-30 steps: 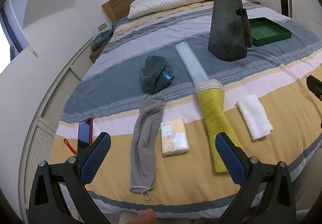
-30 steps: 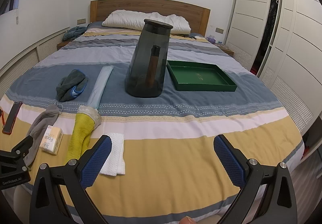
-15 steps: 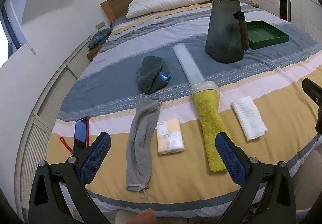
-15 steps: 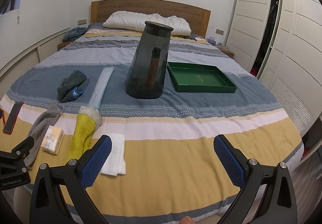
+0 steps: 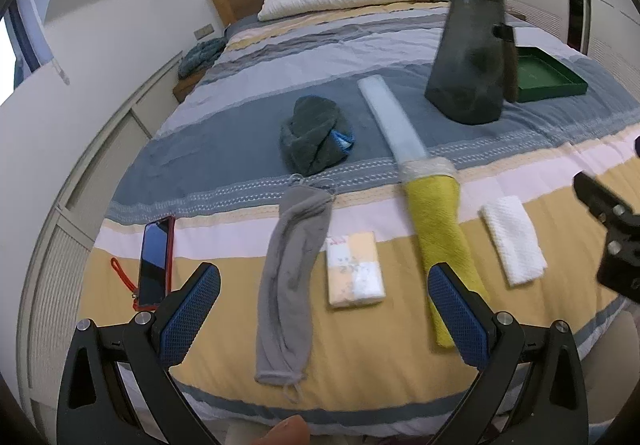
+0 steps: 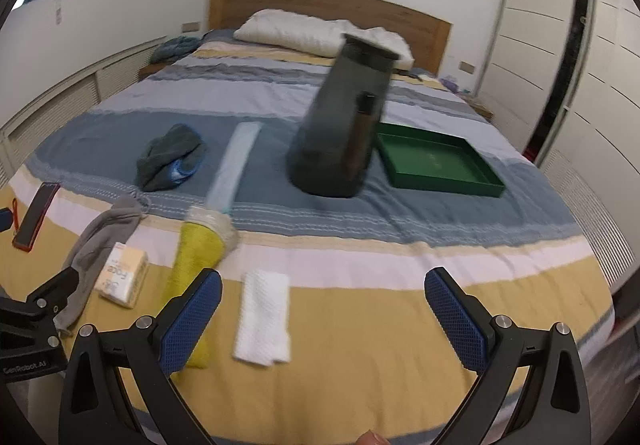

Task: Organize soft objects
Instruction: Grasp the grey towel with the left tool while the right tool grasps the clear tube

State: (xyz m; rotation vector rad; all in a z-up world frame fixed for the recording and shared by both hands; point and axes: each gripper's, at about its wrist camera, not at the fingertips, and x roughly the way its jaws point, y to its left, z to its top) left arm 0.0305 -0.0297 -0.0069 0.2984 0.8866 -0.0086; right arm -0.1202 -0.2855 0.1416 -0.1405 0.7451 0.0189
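Here, from the left wrist, the left tongs [image 5: 324, 309] hang spread and empty over the bed [image 5: 224, 149], above a grey sleeve [image 5: 290, 277] and a tissue pack [image 5: 354, 269], with a yellow towel [image 5: 440, 237] alongside. From the right wrist, the right tongs [image 6: 323, 313] are spread too, holding nothing, near a folded white cloth [image 6: 264, 315]; the green tray [image 6: 436, 165] sits beside a dark jug [image 6: 340, 133].

Left hand-held gripper [image 5: 324, 311], right hand-held gripper [image 6: 323, 315] — jaws wide, empty.

Striped bed [image 5: 248, 133] carries: grey sleeve [image 5: 290, 273], tissue pack [image 5: 354, 269], yellow towel [image 5: 442, 241], white cloth [image 5: 514, 245], dark jug [image 5: 470, 57], green tray [image 5: 548, 75], red-cased phone [image 5: 154, 261].
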